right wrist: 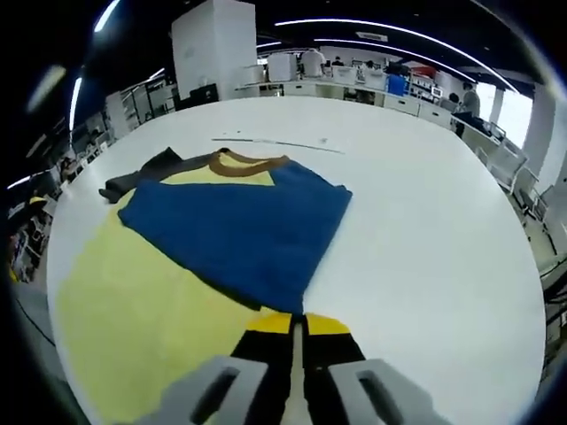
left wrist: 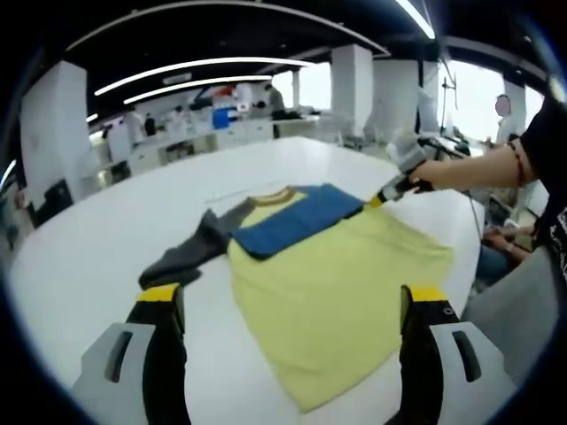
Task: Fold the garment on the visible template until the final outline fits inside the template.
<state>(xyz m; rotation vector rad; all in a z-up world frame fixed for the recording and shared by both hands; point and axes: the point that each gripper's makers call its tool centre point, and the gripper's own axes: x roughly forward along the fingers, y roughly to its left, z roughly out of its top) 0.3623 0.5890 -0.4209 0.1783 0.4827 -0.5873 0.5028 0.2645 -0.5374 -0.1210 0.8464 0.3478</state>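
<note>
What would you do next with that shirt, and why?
Probably let go: the right gripper has its jaws pinched on the blue sleeve, which already lies folded across the yellow shirt body. The dark grey sleeve is spread out on the white table, so the open left gripper likely folds that next.

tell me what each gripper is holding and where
The right gripper pinches the garment's blue sleeve at its cuff end. The left gripper is open, holding nothing.
</note>
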